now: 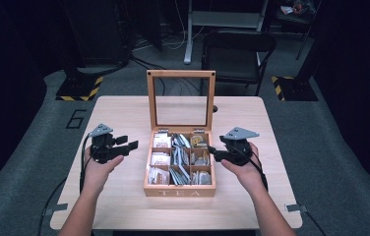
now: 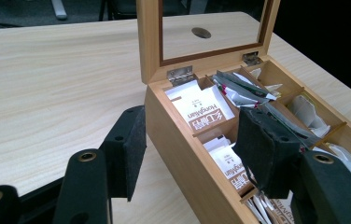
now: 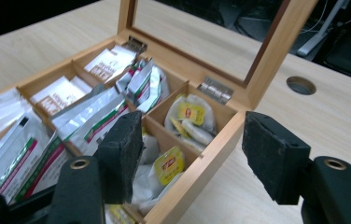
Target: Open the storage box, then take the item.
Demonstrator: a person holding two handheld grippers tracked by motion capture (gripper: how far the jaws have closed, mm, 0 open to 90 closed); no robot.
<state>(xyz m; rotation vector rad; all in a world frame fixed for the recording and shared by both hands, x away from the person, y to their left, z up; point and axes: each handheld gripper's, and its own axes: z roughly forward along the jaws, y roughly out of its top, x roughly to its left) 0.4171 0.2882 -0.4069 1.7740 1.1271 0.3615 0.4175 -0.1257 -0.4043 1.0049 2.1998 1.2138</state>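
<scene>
From above my left gripper (image 1: 130, 145) and right gripper (image 1: 214, 153) flank the mid-table tea box (image 1: 179, 189), both open and empty, while my gripper views reveal each straddling a box wall.

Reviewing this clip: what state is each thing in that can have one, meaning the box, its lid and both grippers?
tea box: open, compartments filled with tea packets.
glass lid: raised upright on its hinges.
left gripper: open, holding nothing, left of the box.
right gripper: open, holding nothing, at the box's right wall.

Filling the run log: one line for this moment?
tea box lid up | left gripper open, beside box | right gripper open, straddling box wall
</scene>
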